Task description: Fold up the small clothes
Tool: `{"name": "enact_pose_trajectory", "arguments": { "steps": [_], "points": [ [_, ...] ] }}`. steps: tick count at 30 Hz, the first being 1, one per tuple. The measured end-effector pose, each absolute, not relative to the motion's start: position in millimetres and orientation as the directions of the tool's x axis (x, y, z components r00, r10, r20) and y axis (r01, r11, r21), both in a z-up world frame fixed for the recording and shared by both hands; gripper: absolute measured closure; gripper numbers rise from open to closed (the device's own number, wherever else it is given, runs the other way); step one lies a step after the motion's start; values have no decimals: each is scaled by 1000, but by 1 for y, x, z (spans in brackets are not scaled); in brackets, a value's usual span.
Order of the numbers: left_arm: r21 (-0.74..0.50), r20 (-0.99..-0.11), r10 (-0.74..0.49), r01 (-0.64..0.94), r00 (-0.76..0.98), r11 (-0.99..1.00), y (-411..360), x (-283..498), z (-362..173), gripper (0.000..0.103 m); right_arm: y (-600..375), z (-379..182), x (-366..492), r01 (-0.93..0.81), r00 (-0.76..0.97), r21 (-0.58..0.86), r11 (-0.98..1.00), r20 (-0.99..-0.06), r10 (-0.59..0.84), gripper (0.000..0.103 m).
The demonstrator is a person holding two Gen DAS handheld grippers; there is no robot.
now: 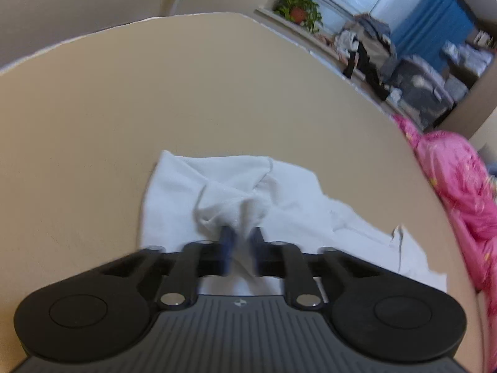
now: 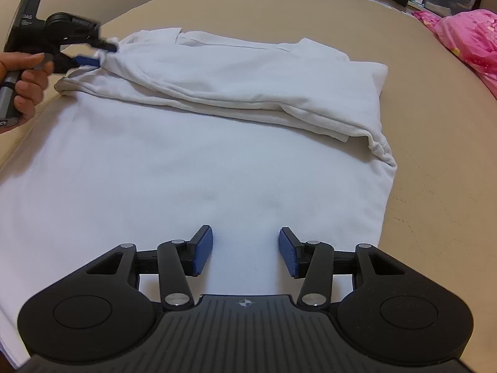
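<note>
The left tool [image 2: 99, 52] is clenched on a bunched corner of the white garment [image 2: 198, 161], which lies spread on the beige table [image 2: 435, 186]; in the right wrist view that pinch sits at about ten o'clock, with the person's left hand [image 2: 26, 84] on the grip. The right tool [image 2: 245, 250] is released, its blue pads apart and hovering low over the flat near panel at six o'clock, gripping nothing.

The main risk, as I judge it, is the thin pinch slipping: only a small gather of cloth is between the jaws, so a quick pull could free it and let the folded flap collapse. With the near panel unheld, dragging could also shift the whole piece and skew the fold.

The fabric looks like soft, matte cotton knit with fine ribbing along the folded layers and hemmed edges. A glossy pink bundle [image 2: 472, 37] lies at two o'clock.
</note>
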State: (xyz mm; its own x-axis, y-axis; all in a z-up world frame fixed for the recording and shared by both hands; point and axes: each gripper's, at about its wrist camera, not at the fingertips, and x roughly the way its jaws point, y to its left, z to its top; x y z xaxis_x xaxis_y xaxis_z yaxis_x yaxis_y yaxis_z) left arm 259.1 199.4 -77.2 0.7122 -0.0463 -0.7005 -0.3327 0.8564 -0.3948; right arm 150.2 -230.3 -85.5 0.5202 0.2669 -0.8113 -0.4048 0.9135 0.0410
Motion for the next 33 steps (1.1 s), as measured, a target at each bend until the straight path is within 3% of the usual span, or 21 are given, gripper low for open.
{"name": "enact_pose_trajectory", "arguments": {
  "steps": [4,7,10,14,16,18,19,21,26,30,33],
  "points": [
    [-378,-724,-15,-378,690,845,203,223,-63,93,-230,-85,151,-411,519,33,911,-813,264,53],
    [-377,-722,35,-435,691,818,209,198,-54,76,-229,-85,152,-413,515,31,910,-816,262,53],
    [-459,-670,-9,-404,743,791,218,191,-46,76,-227,-84,152,-412,517,28,911,-816,259,53],
    [-473,-656,-46,-364,753,803,221,207,-56,59,-227,-84,152,-412,519,28,911,-814,260,53],
    [-410,-698,-18,-379,716,830,216,222,-69,59,-228,-84,152,-408,520,33,912,-813,263,53],
    [-371,-706,-16,-351,708,860,210,227,-81,69,-227,-84,152,-407,522,32,913,-812,261,53],
    [-324,-702,15,-338,712,883,206,227,-81,83,-227,-84,151,-407,523,28,913,-812,258,53],
    [-278,-685,50,-324,727,904,199,224,-76,88,-226,-84,150,-411,524,22,911,-812,256,53],
    [-228,-624,104,-308,774,924,186,208,-55,90,-225,-84,152,-419,520,19,908,-814,258,52],
    [-219,-729,87,-352,679,910,187,210,-64,83,-223,-84,153,-425,522,4,905,-816,249,52],
    [-138,-635,178,-338,752,931,183,204,-40,83,-223,-83,153,-424,519,8,906,-817,251,52]
  ]
}}
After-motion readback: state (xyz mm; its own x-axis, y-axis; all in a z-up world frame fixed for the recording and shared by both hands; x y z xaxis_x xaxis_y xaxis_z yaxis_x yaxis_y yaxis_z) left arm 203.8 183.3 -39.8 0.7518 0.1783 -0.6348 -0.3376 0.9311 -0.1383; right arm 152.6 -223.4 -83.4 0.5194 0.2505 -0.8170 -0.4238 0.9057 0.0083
